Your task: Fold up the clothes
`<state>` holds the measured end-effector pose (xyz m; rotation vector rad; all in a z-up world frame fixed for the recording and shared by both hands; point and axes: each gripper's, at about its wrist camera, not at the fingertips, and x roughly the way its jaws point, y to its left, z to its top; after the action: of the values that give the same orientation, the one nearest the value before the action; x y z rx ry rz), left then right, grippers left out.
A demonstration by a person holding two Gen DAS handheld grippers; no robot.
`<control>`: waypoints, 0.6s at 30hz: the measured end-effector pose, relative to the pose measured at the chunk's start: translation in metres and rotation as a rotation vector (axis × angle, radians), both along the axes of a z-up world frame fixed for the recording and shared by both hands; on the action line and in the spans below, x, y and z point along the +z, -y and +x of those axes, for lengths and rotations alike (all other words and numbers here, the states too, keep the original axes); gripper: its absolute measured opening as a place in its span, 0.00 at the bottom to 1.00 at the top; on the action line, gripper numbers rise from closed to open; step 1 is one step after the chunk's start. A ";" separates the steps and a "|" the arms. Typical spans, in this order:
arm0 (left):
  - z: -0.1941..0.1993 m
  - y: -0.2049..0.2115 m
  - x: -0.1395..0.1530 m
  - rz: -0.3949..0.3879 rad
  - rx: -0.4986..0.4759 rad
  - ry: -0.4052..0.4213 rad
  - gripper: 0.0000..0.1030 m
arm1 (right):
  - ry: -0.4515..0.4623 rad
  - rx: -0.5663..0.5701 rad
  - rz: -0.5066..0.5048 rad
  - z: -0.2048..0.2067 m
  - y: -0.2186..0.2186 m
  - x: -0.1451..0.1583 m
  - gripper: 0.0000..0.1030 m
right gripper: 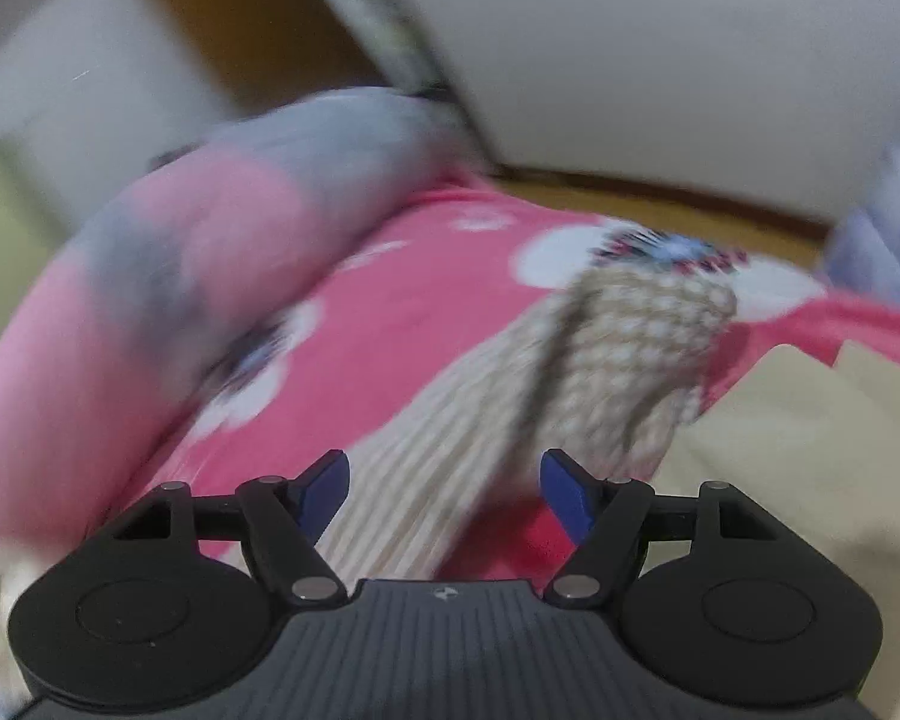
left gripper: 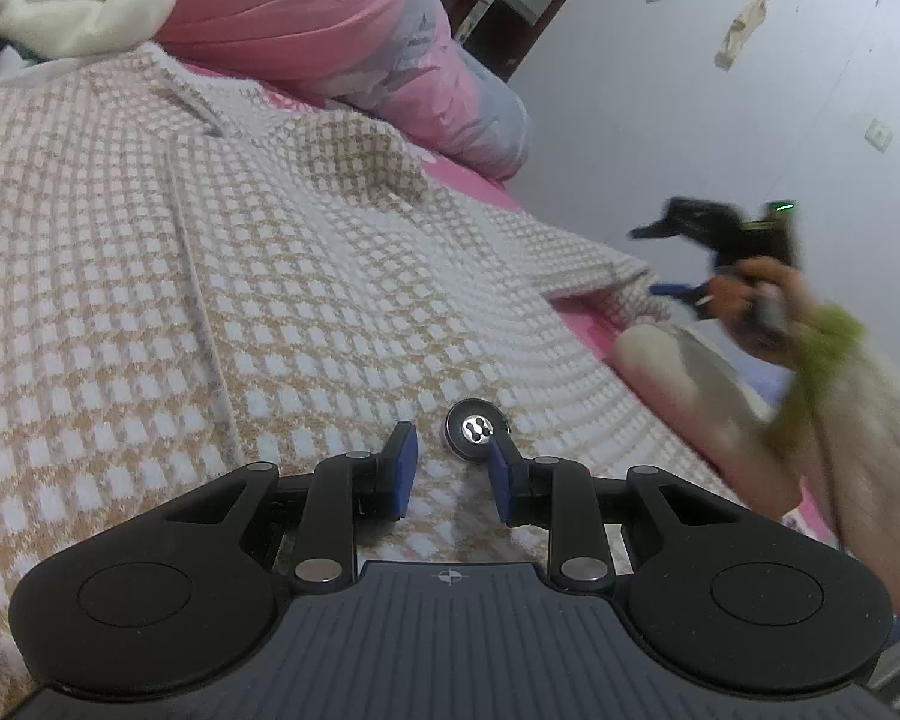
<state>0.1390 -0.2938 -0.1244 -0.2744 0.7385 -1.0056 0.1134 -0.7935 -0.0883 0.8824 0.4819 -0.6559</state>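
Left gripper (left gripper: 453, 465) sits low over the checked knit cardigan (left gripper: 222, 276), jaws narrowly parted; whether they pinch the knit, I cannot tell. A metal button (left gripper: 477, 427) lies right at the right-hand fingertip. The cardigan is spread flat across the pink bedsheet (left gripper: 498, 195), with a pink bolster (left gripper: 330, 24) behind it. Right gripper (right gripper: 444, 489), blurred, has its jaws wide and empty, the cardigan's sleeve (right gripper: 630, 354) lying on the sheet beyond them. Its hand (left gripper: 750, 300) shows at the bed's edge.
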 end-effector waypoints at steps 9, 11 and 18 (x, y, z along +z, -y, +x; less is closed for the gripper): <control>0.005 -0.009 -0.006 -0.076 -0.007 -0.044 0.25 | 0.141 -0.147 0.169 0.030 0.054 -0.019 0.20; 0.006 -0.010 -0.007 -0.083 -0.008 -0.049 0.25 | 0.179 -0.095 0.131 0.039 0.048 -0.007 0.09; 0.004 -0.013 -0.006 -0.088 -0.010 -0.052 0.25 | 0.662 0.181 -0.253 -0.012 0.003 0.069 0.08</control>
<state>0.1433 -0.2805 -0.1305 -0.3752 0.7442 -1.0448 0.1018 -0.7961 -0.0198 0.7507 -0.1165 -0.2238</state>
